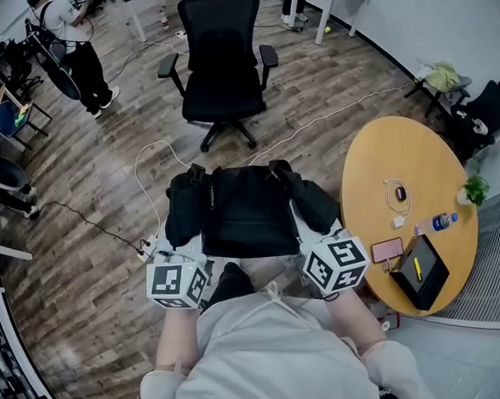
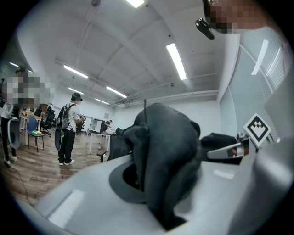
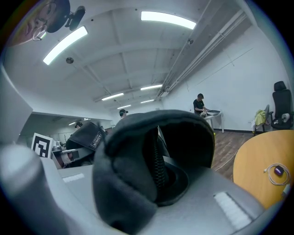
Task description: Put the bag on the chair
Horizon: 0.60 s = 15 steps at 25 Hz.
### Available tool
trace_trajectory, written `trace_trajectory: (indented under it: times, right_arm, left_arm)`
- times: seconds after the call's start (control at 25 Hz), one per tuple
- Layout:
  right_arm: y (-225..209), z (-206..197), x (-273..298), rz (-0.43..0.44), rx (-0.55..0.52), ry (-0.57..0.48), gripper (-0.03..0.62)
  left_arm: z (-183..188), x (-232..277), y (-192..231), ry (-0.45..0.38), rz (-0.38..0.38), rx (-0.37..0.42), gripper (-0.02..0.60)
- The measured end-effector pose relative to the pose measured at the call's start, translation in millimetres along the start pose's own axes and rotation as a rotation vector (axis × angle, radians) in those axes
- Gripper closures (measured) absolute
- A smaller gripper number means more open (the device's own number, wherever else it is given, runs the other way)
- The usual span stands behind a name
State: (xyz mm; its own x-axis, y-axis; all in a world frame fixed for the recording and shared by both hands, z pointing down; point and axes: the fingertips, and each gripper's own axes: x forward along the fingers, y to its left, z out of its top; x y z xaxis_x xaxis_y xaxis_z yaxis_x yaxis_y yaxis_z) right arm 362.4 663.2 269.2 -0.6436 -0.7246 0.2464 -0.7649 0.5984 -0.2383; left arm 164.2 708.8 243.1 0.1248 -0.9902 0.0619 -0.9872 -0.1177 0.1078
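— Bags? Chairs?
— One bag [image 1: 245, 209], frame centre. Two chairs for certain: office chair [image 1: 223, 65] upper centre, second chair [image 1: 492, 104] upper right.
— Tables?
— One round table [image 1: 384, 155], right side, bearing one bottle [image 1: 444, 219], one pink phone [image 1: 387, 249], one small plant [image 1: 475, 189].
— Grippers?
— Two: left gripper [image 1: 181, 266], right gripper [image 1: 321, 246], lower centre.

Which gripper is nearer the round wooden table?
Right. The right gripper, shut on the black bag, is beside the round wooden table; the left gripper grips the bag's far side.

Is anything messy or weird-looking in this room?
A little. A loose white cable snakes across the floor between the chair and the bag, easy to trip on. Nothing looks spilled or broken.
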Motion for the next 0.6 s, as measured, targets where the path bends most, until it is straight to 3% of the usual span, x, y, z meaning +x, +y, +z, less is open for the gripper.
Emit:
trace_trajectory:
  times: [0.6]
  right_arm:
    - [0.7,54.4,182.3,-0.05,-0.003,-0.002,0.566]
  left_arm:
    - [29.2,145.9,135.2,0.004,-0.065,0.003,0.552]
